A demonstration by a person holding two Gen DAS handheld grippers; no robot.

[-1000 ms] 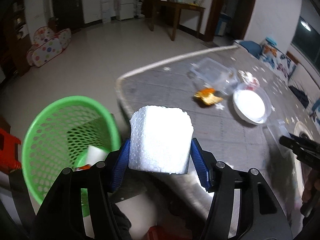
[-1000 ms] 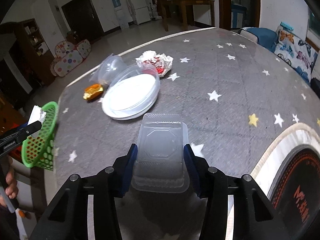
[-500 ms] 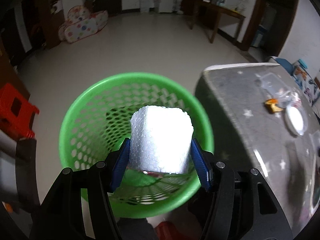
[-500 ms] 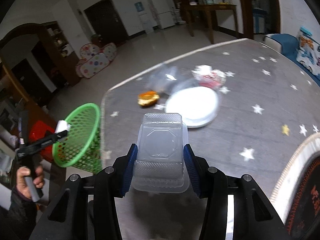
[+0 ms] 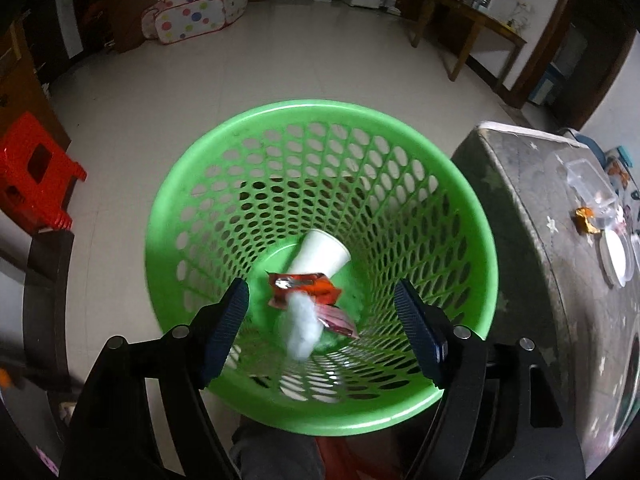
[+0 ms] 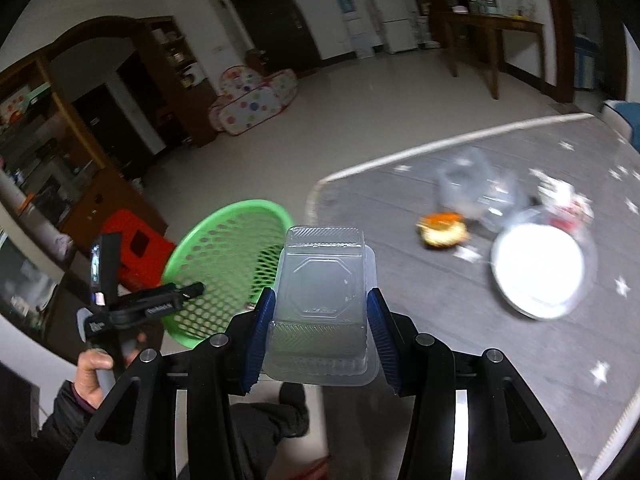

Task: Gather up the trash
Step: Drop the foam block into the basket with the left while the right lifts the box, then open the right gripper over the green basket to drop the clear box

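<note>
— Where's the left claw (image 5: 322, 322)?

— Over the green mesh basket (image 5: 320, 116), its jaws just opened and standing apart, nothing between them. A blurred white foam block (image 5: 302, 330) is down inside, beside a paper cup (image 5: 322, 254) and a red wrapper (image 5: 304, 286); falling or landed, I can't tell.

— And the right claw (image 6: 320, 314)?

— Clamped on a clear plastic clamshell box (image 6: 322, 288), above the table (image 6: 420, 292) edge near the basket. A white plate (image 6: 538, 268) and an orange scrap (image 6: 442, 230) lie on the table.

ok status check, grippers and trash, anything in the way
Left gripper open above green basket, jaws just opened, foam block dropping in. Right gripper shut on clear container. Nothing blocking the basket.
</note>
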